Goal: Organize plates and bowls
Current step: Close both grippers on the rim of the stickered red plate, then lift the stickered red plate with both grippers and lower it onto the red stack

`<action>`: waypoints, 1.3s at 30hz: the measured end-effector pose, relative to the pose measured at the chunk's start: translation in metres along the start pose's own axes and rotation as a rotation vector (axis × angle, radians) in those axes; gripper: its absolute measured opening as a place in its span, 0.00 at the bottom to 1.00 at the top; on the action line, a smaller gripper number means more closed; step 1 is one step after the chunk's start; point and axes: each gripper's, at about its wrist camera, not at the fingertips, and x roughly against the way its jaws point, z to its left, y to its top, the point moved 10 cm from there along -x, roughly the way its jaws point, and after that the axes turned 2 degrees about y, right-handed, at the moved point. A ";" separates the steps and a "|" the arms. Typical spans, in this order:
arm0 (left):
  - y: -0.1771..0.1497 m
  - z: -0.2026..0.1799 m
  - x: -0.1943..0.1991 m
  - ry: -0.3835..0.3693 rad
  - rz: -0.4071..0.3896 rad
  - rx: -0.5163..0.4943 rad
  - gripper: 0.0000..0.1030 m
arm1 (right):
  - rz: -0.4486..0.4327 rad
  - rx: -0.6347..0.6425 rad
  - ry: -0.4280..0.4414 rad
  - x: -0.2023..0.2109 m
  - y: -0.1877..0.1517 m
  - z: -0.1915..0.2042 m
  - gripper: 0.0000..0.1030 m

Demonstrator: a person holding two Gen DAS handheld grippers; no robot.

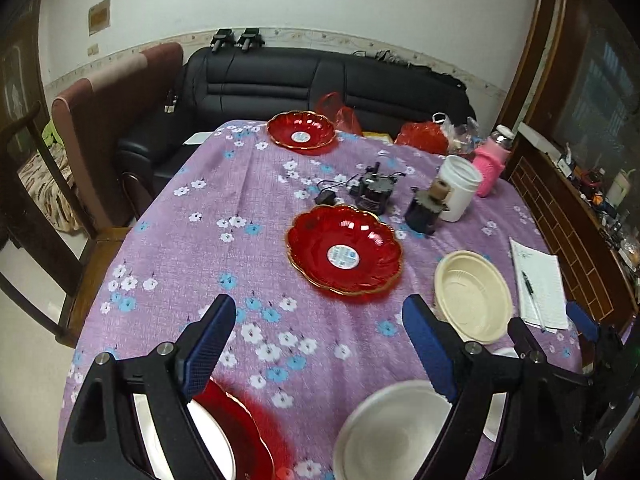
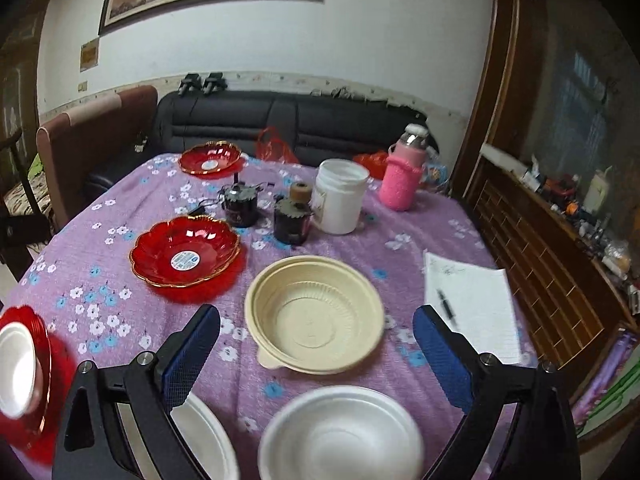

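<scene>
Two red scalloped plates lie on the purple flowered tablecloth: one mid-table, one at the far edge. A third red plate near the front left holds a white bowl. A cream bowl sits right of centre. White bowls lie near the front edge. My left gripper is open and empty above the cloth. My right gripper is open and empty, just before the cream bowl.
A white tub, a pink-sleeved bottle, two dark motor parts and red bags crowd the far right. A notepad with pen lies right. A sofa and chairs surround the table.
</scene>
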 end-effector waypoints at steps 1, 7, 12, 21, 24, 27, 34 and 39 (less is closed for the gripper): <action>0.003 0.003 -0.006 0.009 0.002 -0.001 0.82 | 0.016 0.001 0.004 -0.007 0.002 0.003 0.96; 0.020 0.020 -0.041 0.035 0.034 -0.001 0.82 | 0.123 -0.044 0.193 -0.048 0.020 0.032 0.96; 0.021 0.037 -0.086 0.056 0.102 0.009 0.82 | 0.199 -0.163 0.425 -0.078 0.044 0.050 0.94; 0.003 0.056 -0.157 -0.035 0.299 0.203 0.75 | 0.370 -0.084 0.384 -0.153 0.037 0.078 0.68; 0.004 0.052 -0.172 -0.037 0.325 0.213 0.75 | 0.419 -0.091 0.364 -0.175 0.032 0.081 0.68; 0.006 0.045 -0.187 -0.045 0.357 0.206 0.75 | 0.472 -0.103 0.355 -0.197 0.028 0.084 0.68; 0.005 0.030 -0.211 -0.064 0.399 0.187 0.52 | 0.543 -0.101 0.367 -0.222 0.021 0.098 0.68; 0.001 0.032 -0.218 0.001 0.414 0.166 0.27 | 0.566 -0.086 0.377 -0.223 0.016 0.105 0.27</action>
